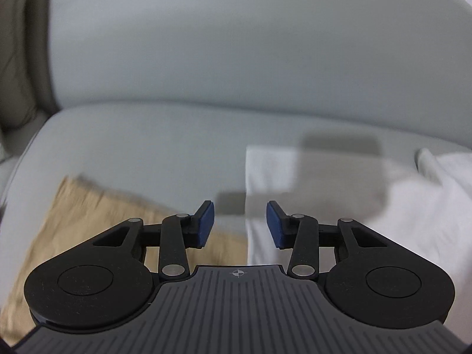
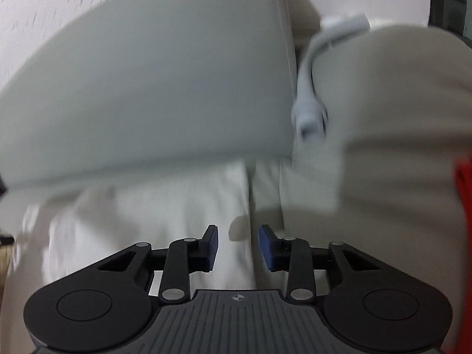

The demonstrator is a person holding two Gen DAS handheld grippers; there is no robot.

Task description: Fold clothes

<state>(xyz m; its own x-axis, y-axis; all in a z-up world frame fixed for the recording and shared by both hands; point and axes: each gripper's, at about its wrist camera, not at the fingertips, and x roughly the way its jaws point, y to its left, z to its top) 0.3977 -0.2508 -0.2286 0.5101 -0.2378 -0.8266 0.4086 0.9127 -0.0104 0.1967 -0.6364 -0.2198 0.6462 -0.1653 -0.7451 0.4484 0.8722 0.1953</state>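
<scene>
A white garment (image 1: 339,194) lies flat on a pale grey sofa seat (image 1: 147,147), with its left edge running straight down under my left gripper (image 1: 240,222). The left gripper is open and empty, hovering above that edge. In the right wrist view the white garment (image 2: 165,206) lies on the seat, its right edge below my right gripper (image 2: 238,247). The right gripper is open and empty above that edge. Both views are blurred by motion.
A tan cloth (image 1: 97,221) lies on the seat left of the white garment. The sofa backrest (image 1: 236,44) rises behind. A beige cushion (image 2: 398,147) and a white cable with plug (image 2: 309,88) sit at the right. Something red (image 2: 464,183) shows at the far right edge.
</scene>
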